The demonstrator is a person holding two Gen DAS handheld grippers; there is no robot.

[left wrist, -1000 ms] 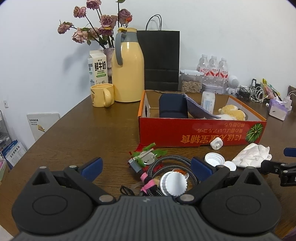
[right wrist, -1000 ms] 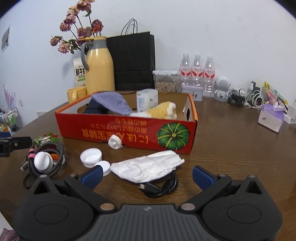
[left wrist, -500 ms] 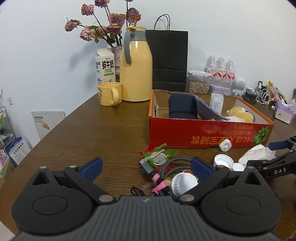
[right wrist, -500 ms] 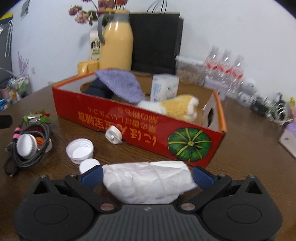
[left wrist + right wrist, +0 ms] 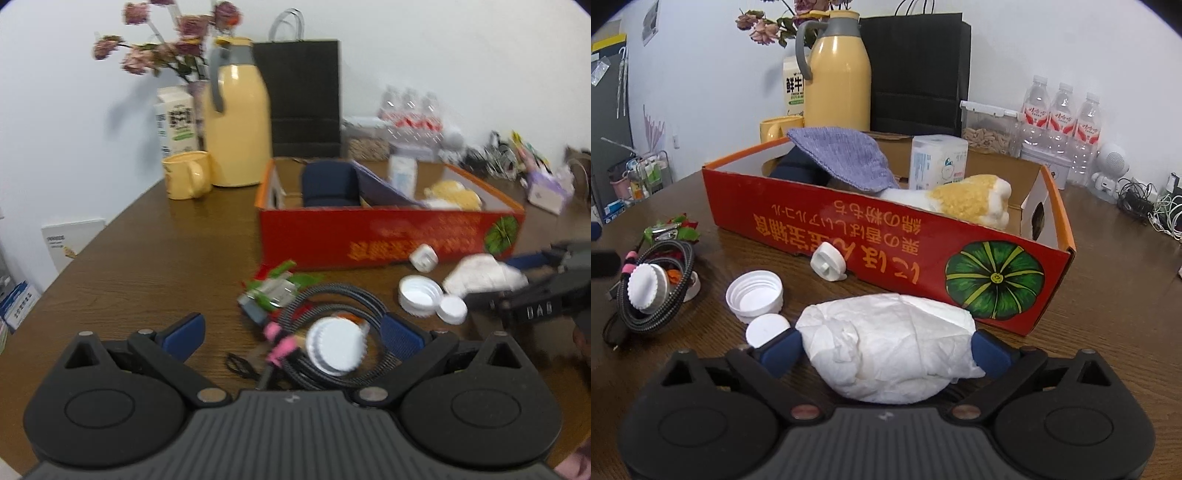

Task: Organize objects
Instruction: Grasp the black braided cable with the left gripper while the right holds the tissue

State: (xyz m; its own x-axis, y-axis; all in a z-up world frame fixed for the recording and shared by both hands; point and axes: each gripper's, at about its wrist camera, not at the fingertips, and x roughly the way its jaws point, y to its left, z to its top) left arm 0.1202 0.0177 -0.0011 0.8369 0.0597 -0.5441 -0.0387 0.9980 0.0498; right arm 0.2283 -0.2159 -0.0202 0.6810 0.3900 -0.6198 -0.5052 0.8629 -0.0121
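A red cardboard box (image 5: 871, 243) (image 5: 388, 236) stands on the brown table and holds a purple cloth, a dark cushion, a tissue pack and a yellow plush. My right gripper (image 5: 886, 349) is shut on a crumpled white tissue (image 5: 890, 350), just in front of the box; it also shows in the left wrist view (image 5: 484, 277). My left gripper (image 5: 291, 332) is open over a coiled black cable (image 5: 332, 325) with a white ridged cap (image 5: 336, 350) resting on it. A green and red clip (image 5: 273, 288) lies beside the coil.
Two white caps (image 5: 755, 291) and a white plug (image 5: 829, 262) lie between coil and box. A yellow thermos (image 5: 236, 125), yellow mug (image 5: 186, 175), milk carton, flowers, black bag and water bottles (image 5: 1060, 122) stand behind the box. Cables and a tissue pack lie far right.
My right gripper has moved forward onto the white tissue and closed on it. My left gripper has shifted left and slightly forward, staying open over the cable coil.
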